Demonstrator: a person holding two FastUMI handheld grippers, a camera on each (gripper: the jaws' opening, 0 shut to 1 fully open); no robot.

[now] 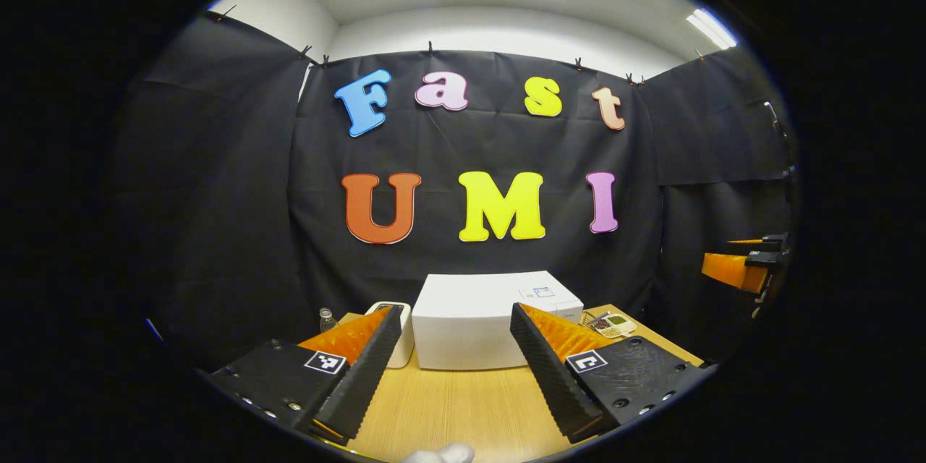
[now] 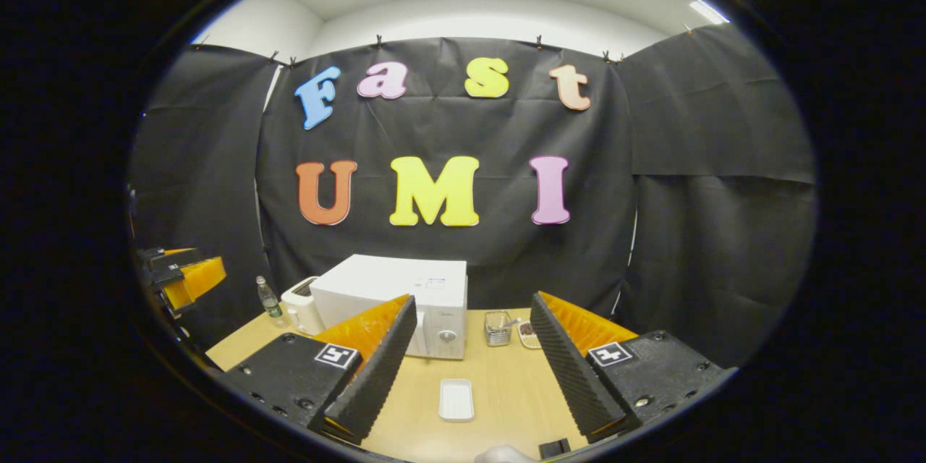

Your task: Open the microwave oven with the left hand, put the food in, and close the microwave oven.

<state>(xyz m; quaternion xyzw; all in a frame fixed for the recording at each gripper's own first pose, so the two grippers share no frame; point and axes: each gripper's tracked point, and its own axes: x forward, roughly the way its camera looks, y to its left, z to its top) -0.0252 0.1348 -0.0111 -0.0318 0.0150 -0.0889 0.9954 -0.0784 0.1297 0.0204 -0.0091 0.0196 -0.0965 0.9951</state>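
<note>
The microwave (image 1: 477,318) stands at the far side of the table (image 1: 463,405), at 12 o'clock from the left gripper (image 1: 454,369) and well apart from it, framed between its two fingers. In the right gripper view the microwave (image 2: 401,304) sits at about 11 o'clock from the right gripper (image 2: 470,372), its door shut and a round knob on the front panel. A white tray (image 2: 456,399) lies on the table between that gripper's fingers, at 12 o'clock, nearer than the microwave; whether it carries food cannot be told.

Both grippers are spread wide, holding and touching nothing. Each also shows far off at the edge of the other's view, at 3 o'clock and at 9 o'clock.

Count: one microwave, one tray, two grippers, one toaster (image 2: 302,307) left of the microwave, one bottle (image 2: 268,300) beside it, one small basket (image 2: 498,328) right of the microwave
</note>
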